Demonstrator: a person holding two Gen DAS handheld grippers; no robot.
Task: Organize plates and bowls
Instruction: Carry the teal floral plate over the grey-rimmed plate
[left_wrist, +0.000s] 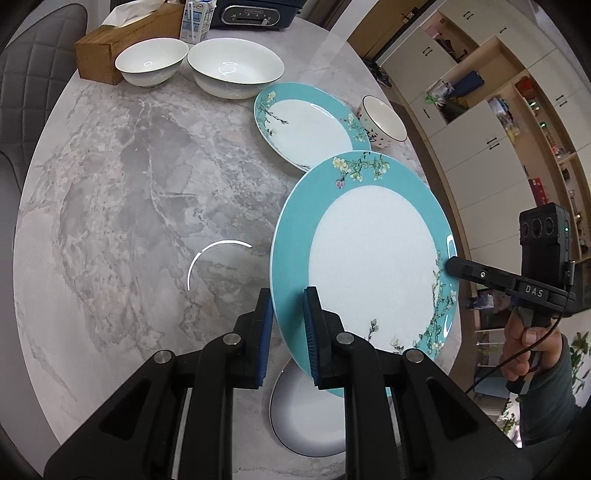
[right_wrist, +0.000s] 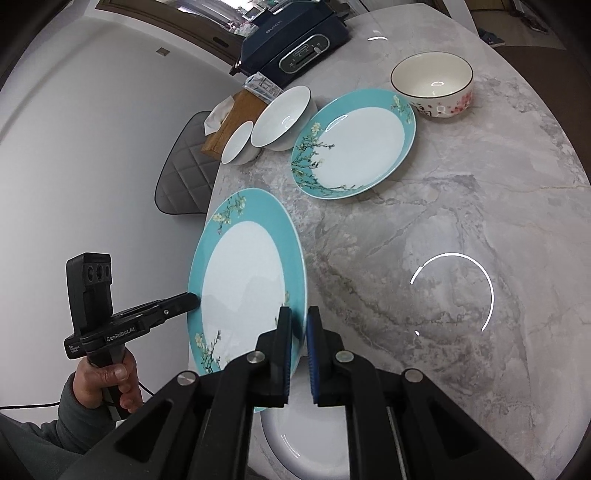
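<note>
**Large plate lifted clear of the bench**

Both tongs are clamped on opposite rims of the large turquoise plate (left_wrist: 369, 266), holding it tilted above the marble bench (left_wrist: 129, 192): the left tongs (left_wrist: 288, 332) on one edge, the right tongs (right_wrist: 298, 347) on the other. Below it sits a white plate (right_wrist: 306, 439); a smaller turquoise plate (right_wrist: 354, 144) and three bowls lie farther off.

Round marble table (left_wrist: 140, 192), grey-white veining, glossy. Far edge: wooden tissue box (left_wrist: 110, 55), milk carton (left_wrist: 197, 20) beside it, dark blue appliance (left_wrist: 251, 14) further along. In front of the box, small white bowl (left_wrist: 151, 62) just beside larger white bowl (left_wrist: 234, 68). Right of those, teal-rimmed floral plate (left_wrist: 306, 125) lies flat; floral dark-rimmed bowl (left_wrist: 382, 123) near its far side. Near edge: white plate with thin dark rim (left_wrist: 306, 424), partly hidden.
</note>
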